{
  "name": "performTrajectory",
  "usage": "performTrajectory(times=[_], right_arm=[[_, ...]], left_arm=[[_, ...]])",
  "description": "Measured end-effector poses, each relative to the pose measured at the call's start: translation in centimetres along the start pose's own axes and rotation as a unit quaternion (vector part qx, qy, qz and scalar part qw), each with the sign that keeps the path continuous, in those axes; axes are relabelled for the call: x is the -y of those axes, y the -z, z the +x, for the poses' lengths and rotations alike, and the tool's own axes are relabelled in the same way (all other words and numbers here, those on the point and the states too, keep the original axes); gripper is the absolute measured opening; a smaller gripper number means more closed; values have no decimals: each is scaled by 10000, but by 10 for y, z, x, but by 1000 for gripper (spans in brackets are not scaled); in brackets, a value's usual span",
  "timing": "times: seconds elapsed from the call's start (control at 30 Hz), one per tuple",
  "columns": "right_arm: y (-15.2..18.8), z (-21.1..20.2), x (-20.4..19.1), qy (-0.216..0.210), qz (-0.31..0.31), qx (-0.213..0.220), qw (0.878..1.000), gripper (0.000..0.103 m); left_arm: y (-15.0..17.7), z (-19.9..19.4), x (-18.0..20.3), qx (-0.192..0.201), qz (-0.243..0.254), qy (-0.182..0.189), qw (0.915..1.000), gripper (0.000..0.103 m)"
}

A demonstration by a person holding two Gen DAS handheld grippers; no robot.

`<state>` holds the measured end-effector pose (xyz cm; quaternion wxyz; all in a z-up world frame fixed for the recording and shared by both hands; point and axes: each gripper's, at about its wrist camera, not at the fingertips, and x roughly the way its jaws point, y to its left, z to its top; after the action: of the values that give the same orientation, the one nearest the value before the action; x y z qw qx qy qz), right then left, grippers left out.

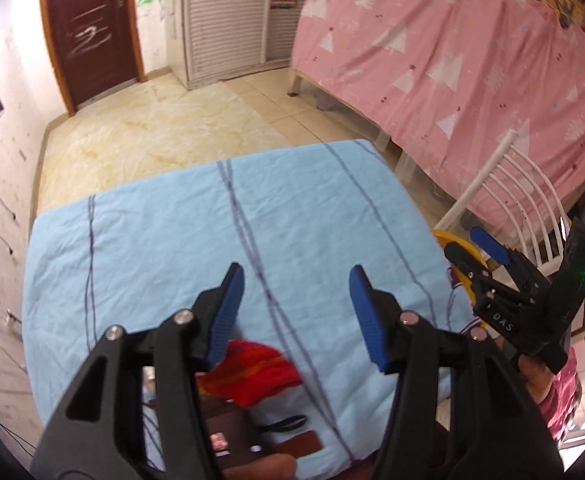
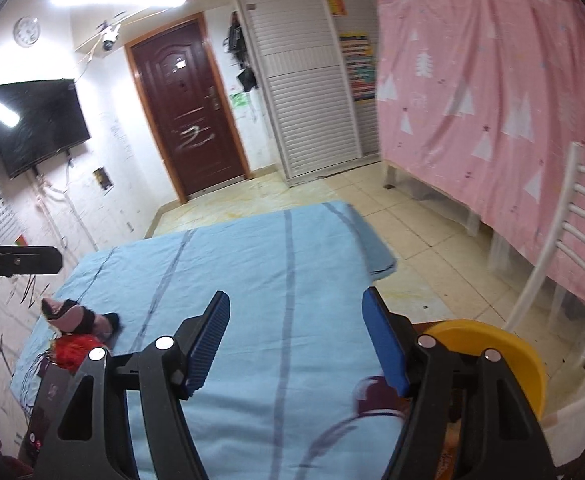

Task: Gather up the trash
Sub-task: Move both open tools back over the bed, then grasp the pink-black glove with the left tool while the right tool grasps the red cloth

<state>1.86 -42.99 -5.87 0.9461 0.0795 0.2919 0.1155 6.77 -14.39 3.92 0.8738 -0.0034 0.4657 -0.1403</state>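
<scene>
My left gripper (image 1: 298, 312) is open and empty above a table covered by a light blue cloth (image 1: 164, 240). A crumpled red item (image 1: 260, 372) lies on the cloth just under its left finger. My right gripper (image 2: 296, 344) is open and empty above the same cloth (image 2: 252, 280); it also shows at the right of the left wrist view (image 1: 472, 242). A yellow bin (image 2: 508, 356) stands by the table's right edge, below my right gripper's right finger. The red item (image 2: 72, 350) and a pink and black piece (image 2: 76, 316) lie at the cloth's left edge.
A dark flat device (image 1: 236, 436) and a black strap (image 1: 284, 424) lie on the cloth near me. A white slatted chair (image 2: 564, 264) stands at the right beside the yellow bin (image 1: 458, 252). A pink curtain (image 2: 492, 100) hangs behind it. A door (image 2: 188, 112) and tiled floor (image 2: 424, 232) are beyond the table.
</scene>
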Motion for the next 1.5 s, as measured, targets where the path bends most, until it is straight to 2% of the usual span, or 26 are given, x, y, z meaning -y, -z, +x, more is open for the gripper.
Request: performTrajectory(times=[0.27, 0.47, 0.73, 0.8, 0.93, 1.07, 1.2, 1.5], right_arm=[[-3, 15, -61, -406, -496, -158, 9978, 65], [1, 24, -97, -610, -781, -297, 9946, 67], [7, 30, -117, -752, -927, -434, 9919, 69], [9, 32, -119, -813, -972, -483, 9908, 70], [16, 38, -131, -994, -1112, -587, 9871, 70], [21, 41, -141, -1144, -1189, -658, 9841, 70], [23, 42, -148, -1345, -1184, -747, 9810, 70], [30, 44, -174, -1809, -1272, -986, 9702, 71]], left_arm=[[17, 0, -34, -63, -299, -11, 9995, 53], [33, 4, -53, -160, -524, 27, 9985, 74], [47, 19, -58, -325, -552, 61, 9979, 77], [48, 28, -60, -418, -581, 110, 9974, 72], [49, 40, -64, -505, -684, 75, 9964, 50], [46, 38, -73, -364, -798, 57, 9961, 41], [44, 34, -82, -230, -922, 224, 9952, 38], [42, 18, -100, 91, -1145, 275, 9930, 36]])
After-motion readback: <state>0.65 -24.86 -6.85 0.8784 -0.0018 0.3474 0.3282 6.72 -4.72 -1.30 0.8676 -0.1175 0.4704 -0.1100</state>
